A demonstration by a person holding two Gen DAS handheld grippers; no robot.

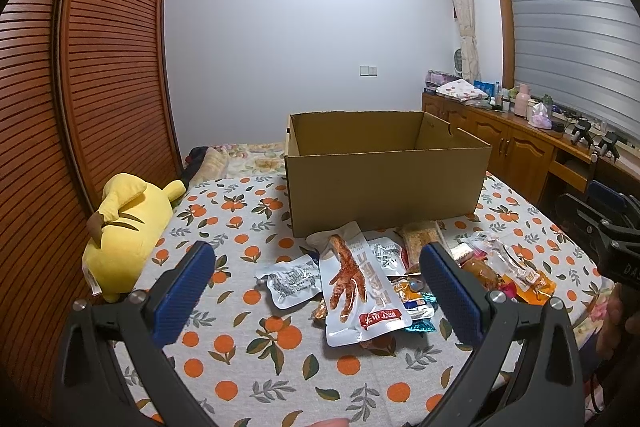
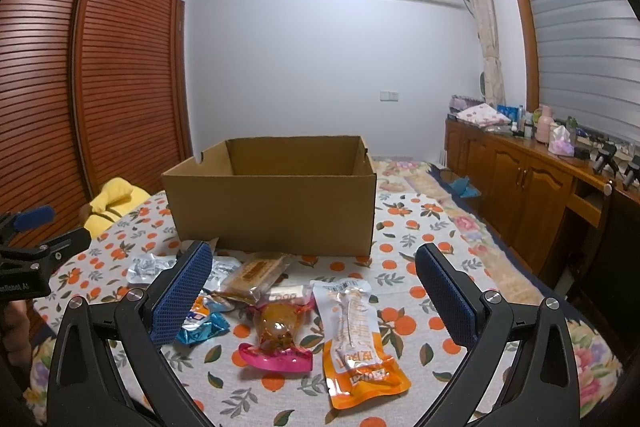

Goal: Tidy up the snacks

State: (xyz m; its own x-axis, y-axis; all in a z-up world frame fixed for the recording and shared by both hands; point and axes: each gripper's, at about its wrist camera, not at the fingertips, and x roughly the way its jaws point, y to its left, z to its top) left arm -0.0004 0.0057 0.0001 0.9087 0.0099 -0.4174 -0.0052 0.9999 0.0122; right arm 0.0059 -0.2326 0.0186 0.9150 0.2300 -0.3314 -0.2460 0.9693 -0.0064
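Several snack packets are lying in a loose heap on the orange-print cloth (image 1: 240, 359) covering the surface, just ahead of both tools and in front of the open cardboard box (image 1: 384, 183), which is sitting farther forward with nothing visible inside from these angles.

The left hand-held gripper (image 1: 316, 279) is hovering with jaws spread wide, holding nothing; the white chicken-foot pouch (image 1: 360, 291) is lying directly between and just beyond its fingers, partly overlapping a silver packet (image 1: 290, 279) to its left.

The right hand-held gripper (image 2: 314, 287) is also hovering wide apart and empty; the orange pouch (image 2: 358, 339) is sitting just ahead between its fingers, with a pink-wrapped amber snack (image 2: 278, 339) touching close on its left and a clear-wrapped brown cake (image 2: 254, 273) farther forward.

Handling judgement: all packets are looking light, thin, floppy and glossy, so likely slippery; flat pouches are probably best pinched at a sealed edge or across the narrow width, lifting a raised corner. The cake is likely crumbling if squeezed hard. Overlapping packets may be dragging along.
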